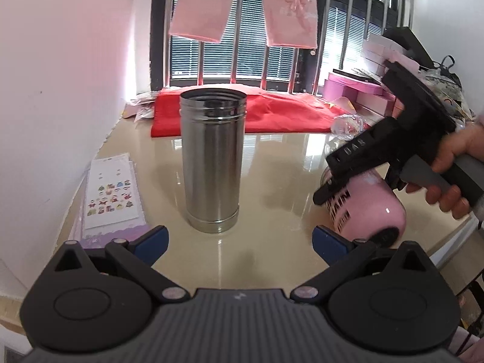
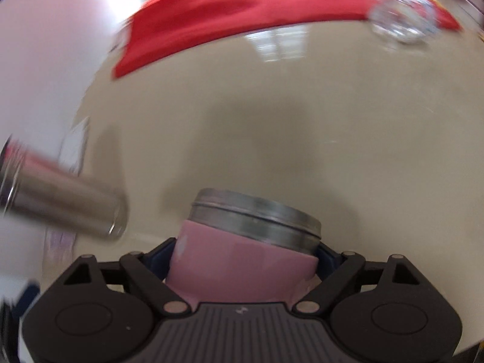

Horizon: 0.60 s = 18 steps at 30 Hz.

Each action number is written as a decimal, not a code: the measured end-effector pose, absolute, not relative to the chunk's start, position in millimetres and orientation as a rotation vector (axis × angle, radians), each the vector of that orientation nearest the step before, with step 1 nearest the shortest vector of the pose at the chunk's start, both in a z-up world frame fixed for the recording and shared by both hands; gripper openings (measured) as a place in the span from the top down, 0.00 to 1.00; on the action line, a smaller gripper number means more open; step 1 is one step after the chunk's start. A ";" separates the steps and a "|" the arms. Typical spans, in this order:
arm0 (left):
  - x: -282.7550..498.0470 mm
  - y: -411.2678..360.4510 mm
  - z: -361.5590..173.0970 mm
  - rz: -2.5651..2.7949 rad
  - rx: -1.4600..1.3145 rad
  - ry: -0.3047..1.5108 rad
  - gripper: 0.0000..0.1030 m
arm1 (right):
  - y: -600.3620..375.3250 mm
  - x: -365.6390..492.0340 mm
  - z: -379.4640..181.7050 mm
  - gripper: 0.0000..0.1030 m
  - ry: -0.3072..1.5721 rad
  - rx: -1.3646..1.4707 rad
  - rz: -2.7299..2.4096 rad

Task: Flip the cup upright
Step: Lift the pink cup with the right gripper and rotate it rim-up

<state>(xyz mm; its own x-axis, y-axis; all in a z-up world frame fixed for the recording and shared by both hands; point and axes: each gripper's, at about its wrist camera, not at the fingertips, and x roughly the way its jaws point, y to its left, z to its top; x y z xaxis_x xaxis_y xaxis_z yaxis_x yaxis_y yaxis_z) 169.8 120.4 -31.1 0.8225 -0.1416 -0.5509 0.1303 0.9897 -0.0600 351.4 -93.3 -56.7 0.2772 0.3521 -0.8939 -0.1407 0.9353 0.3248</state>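
A steel cup point(image 1: 212, 160) stands upright, mouth up, on the beige table point(image 1: 272, 163), just ahead of my left gripper point(image 1: 240, 242), which is open and empty. A pink cup point(image 1: 367, 208) with black lettering is tilted low over the table at the right. My right gripper point(image 1: 332, 187) is shut on it. In the right wrist view the right gripper point(image 2: 243, 257) clamps the pink cup point(image 2: 239, 263) by its body, and the cup's metal rim points away. The steel cup point(image 2: 60, 205) shows blurred at the left there.
A red cloth point(image 1: 242, 112) lies at the back of the table. Crumpled clear plastic point(image 1: 348, 124) sits at the back right. Sticker sheets point(image 1: 112, 193) lie along the left edge by the white wall. Pink boxes point(image 1: 354, 90) stand at the far right.
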 end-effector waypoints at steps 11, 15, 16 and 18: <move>162.0 118.9 -24.6 -0.103 -0.085 0.581 0.00 | -94.1 289.8 -29.3 0.14 0.825 0.051 0.526; 158.7 116.2 -19.3 -0.086 -0.086 0.578 0.00 | -90.4 276.7 -26.8 0.15 0.694 0.024 0.578; 157.8 115.3 -17.8 -0.083 -0.083 0.577 0.00 | -88.5 273.6 -26.1 0.15 0.671 0.011 0.579; 156.5 113.5 -15.7 -0.074 -0.077 0.576 0.00 | -83.6 271.3 -23.9 0.15 0.615 -0.026 0.577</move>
